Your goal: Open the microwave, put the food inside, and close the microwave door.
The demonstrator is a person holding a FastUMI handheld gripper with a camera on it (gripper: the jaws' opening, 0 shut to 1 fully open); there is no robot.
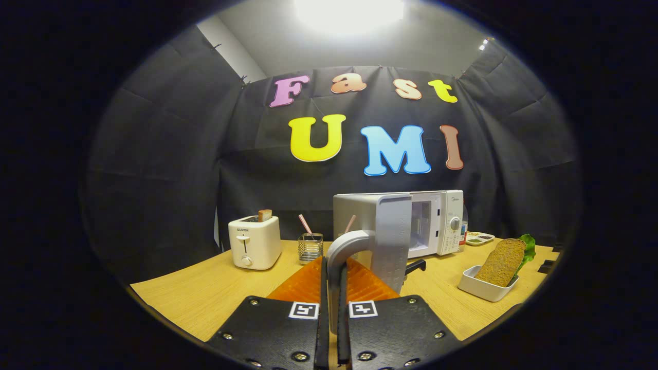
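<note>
Both orange ribbed fingers (312,281) I see pinching the grey curved door handle (343,252) of the white boxy microwave (437,221), its door (390,241) swung open.

The single fisheye camera rides on the gripper (333,280) just above the worktop (205,293), looking forward along its jaws, close to the microwave (437,221) door handle (343,257), toward the booth's cloth wall.
</note>
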